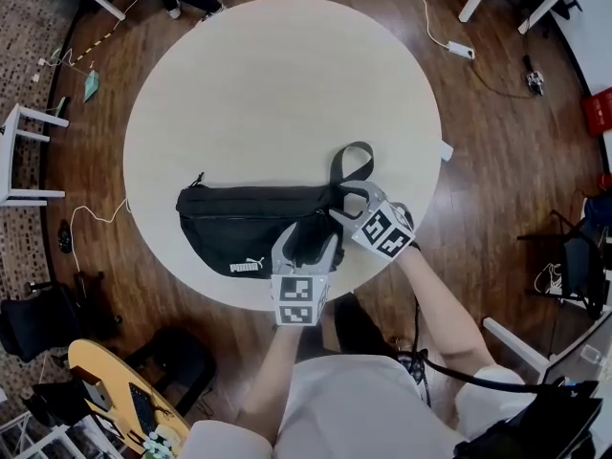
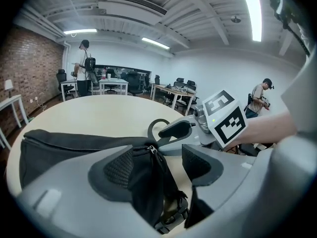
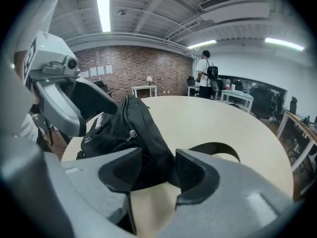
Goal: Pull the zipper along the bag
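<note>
A black waist bag [image 1: 234, 228] with a white logo lies on the round pale table [image 1: 268, 84], near its front edge. Its strap loop [image 1: 354, 158] curls off the right end. My left gripper [image 1: 308, 244] stands open over the bag's right end. In the left gripper view the fabric and a zipper pull [image 2: 151, 148] lie against the left pad, with a gap to the right pad [image 2: 198, 166]. My right gripper [image 1: 342, 206] comes in from the right. In the right gripper view its open jaws [image 3: 153, 170] straddle the bag's end [image 3: 141, 143], and a zipper pull [image 3: 131, 134] hangs just beyond.
White desks and chairs [image 1: 24, 156] ring the table on the wooden floor. Cables and a power strip [image 1: 460, 50] lie at the back. A yellow guitar [image 1: 110, 390] rests at the lower left. People stand far off in the room [image 2: 85, 63].
</note>
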Motion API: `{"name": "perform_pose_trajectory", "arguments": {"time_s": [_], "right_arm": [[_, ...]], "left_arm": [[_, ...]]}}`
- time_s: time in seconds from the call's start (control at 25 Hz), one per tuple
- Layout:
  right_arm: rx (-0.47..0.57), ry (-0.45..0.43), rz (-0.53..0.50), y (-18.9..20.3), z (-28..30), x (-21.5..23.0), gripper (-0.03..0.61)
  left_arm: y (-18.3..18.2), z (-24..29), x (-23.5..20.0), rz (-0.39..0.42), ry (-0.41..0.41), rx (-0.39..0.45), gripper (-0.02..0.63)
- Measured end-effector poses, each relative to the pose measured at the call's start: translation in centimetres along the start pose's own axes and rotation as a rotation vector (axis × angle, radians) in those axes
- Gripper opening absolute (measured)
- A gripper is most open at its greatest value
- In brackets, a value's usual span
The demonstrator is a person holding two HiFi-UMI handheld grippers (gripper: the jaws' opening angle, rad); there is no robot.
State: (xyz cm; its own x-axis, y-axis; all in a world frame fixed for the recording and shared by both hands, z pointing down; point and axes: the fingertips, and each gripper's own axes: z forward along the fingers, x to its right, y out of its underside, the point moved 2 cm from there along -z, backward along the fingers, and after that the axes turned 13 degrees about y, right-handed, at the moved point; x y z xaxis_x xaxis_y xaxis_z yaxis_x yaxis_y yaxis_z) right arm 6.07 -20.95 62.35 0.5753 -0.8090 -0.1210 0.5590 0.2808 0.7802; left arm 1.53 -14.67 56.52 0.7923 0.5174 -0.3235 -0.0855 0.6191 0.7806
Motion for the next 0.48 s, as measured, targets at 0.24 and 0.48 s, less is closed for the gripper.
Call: {"name": "perform_pose_trajectory", "arguments": {"time_s": [0.24,0.48], "right_arm": [[-0.001,-0.059,-0.039,-0.2,1.2,-1.4,0.111],[-0.01,-0.033,-0.054,0.0,1.6,-1.3,-0.002]], "left_arm": [[0.8,0.6,0.1,-0.054,0.017,-0.027,0.331],[1.3,0.9,0.0,-0.056,0.02,-0.043,0.331]]}}
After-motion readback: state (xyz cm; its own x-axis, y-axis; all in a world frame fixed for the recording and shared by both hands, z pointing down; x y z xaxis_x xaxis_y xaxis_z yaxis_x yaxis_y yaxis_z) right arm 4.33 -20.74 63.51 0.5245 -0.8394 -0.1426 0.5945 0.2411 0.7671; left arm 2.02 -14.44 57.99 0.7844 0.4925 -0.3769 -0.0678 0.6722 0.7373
